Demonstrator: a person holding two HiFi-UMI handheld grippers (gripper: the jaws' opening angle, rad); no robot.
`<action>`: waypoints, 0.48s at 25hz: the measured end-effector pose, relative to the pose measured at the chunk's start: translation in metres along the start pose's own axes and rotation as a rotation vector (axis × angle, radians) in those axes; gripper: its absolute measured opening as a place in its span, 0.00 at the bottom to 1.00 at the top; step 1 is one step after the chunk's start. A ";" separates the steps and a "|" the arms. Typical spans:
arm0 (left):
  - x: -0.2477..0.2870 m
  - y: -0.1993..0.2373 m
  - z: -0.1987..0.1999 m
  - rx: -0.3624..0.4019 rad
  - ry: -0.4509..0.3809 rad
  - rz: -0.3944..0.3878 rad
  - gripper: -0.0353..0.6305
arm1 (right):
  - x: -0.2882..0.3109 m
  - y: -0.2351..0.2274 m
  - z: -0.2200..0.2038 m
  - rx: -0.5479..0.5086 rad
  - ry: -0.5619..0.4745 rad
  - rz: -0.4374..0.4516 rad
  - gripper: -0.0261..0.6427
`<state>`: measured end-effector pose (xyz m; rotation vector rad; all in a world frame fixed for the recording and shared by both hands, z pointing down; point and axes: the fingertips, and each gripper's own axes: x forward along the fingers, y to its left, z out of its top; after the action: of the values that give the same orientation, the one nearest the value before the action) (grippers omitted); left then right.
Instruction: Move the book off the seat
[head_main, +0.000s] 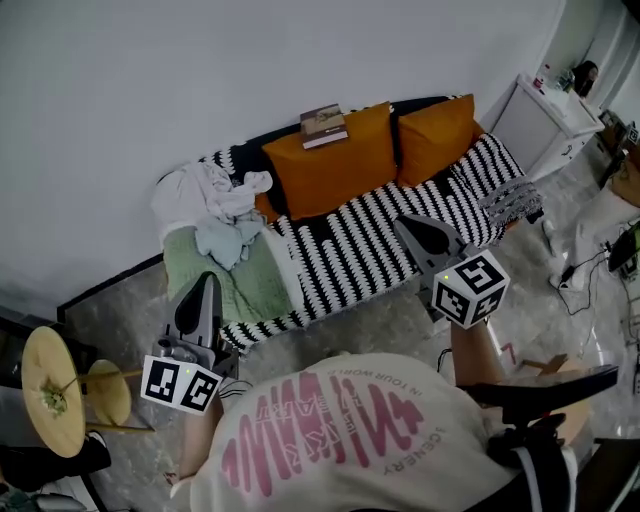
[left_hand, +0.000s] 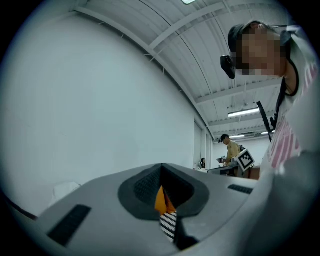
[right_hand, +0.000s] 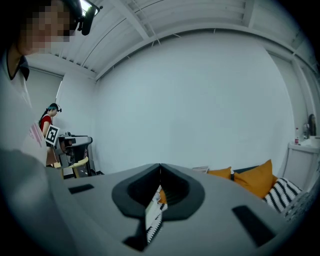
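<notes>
A brown-covered book (head_main: 323, 125) lies flat on the top edge of the sofa back, above the left orange cushion (head_main: 330, 170). In the right gripper view the book (right_hand: 201, 169) shows as a thin pale slab behind the cushions. The sofa (head_main: 370, 240) has a black-and-white striped cover. My left gripper (head_main: 208, 282) is shut and empty, in front of the sofa's left end. My right gripper (head_main: 410, 226) is shut and empty too, over the front of the seat. Both point toward the sofa, well short of the book. In each gripper view the jaws meet at the tip (left_hand: 161, 168) (right_hand: 160, 166).
A pile of pale clothes (head_main: 215, 200) and a green blanket (head_main: 230, 275) cover the sofa's left end. A second orange cushion (head_main: 437, 135) leans at the right. A white cabinet (head_main: 545, 115) stands beyond the right armrest. A round yellow side table (head_main: 50, 390) is at my left.
</notes>
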<state>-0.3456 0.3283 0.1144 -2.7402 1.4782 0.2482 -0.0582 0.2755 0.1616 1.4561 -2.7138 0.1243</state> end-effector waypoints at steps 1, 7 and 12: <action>0.007 -0.003 -0.001 0.006 0.000 0.001 0.06 | 0.002 -0.007 -0.001 0.004 0.000 0.005 0.05; 0.035 -0.015 -0.011 0.026 0.011 0.005 0.06 | 0.009 -0.040 -0.013 0.027 0.010 0.021 0.05; 0.053 -0.018 -0.017 0.057 0.040 -0.002 0.06 | 0.011 -0.057 -0.019 0.052 0.016 0.014 0.05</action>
<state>-0.2995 0.2931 0.1218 -2.7172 1.4682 0.1502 -0.0165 0.2373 0.1841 1.4433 -2.7277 0.2078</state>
